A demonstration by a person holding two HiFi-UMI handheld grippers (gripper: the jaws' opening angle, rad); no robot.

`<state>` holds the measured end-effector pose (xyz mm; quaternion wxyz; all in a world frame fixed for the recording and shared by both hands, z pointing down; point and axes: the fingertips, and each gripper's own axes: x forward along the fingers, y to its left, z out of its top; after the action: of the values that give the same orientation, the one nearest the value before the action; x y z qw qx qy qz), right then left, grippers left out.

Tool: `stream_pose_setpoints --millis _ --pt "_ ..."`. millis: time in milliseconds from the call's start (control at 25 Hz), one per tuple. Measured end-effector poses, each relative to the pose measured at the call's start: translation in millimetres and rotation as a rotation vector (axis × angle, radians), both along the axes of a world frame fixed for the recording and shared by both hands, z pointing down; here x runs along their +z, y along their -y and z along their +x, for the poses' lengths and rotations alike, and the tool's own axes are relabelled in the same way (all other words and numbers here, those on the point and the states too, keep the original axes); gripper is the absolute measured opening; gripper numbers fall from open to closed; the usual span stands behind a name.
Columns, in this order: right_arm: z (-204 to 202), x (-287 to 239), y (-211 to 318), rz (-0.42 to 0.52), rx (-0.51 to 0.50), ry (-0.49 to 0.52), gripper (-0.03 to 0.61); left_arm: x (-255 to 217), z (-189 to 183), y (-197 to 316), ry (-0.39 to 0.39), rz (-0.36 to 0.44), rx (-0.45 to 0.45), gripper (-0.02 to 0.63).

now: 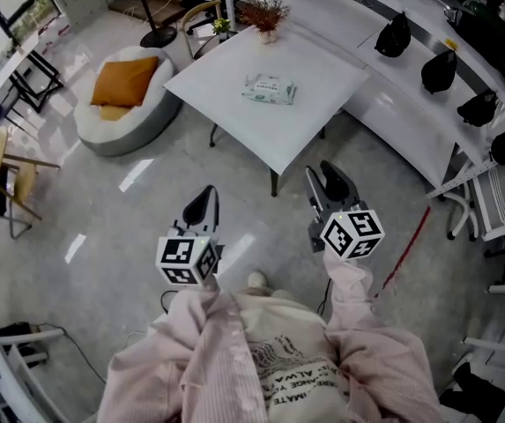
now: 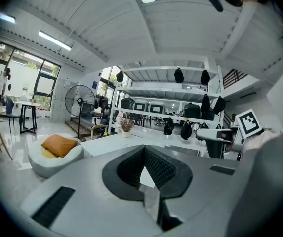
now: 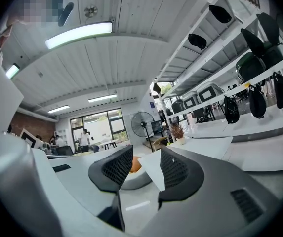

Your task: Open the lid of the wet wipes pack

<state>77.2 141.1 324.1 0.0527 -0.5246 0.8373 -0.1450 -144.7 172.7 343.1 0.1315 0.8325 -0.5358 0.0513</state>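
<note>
The wet wipes pack is pale green and lies flat near the middle of the white square table, lid down. Both grippers hang over the floor on the near side of the table, well short of the pack. My left gripper shows as one narrow dark shape. In the left gripper view its pads meet at the tips, with nothing held. My right gripper has its two fingers apart, and the right gripper view shows a clear gap between its pads. Neither gripper view shows the pack.
A potted dry plant stands at the table's far corner. A grey beanbag with an orange cushion sits left of the table. A long white counter with black bags runs along the right. A fan stand and chairs stand at the back left.
</note>
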Motion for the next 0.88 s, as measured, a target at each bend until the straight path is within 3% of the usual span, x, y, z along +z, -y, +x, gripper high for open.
stream_pose_setpoints --millis 560,880 --pt "-8 21 44 -0.031 0.000 -0.013 0.146 25 3 44 -0.003 -0.052 0.037 0.000" --pt "-8 41 117 -0.074 -0.038 -0.028 0.146 42 2 106 -0.014 -0.103 0.004 0.000"
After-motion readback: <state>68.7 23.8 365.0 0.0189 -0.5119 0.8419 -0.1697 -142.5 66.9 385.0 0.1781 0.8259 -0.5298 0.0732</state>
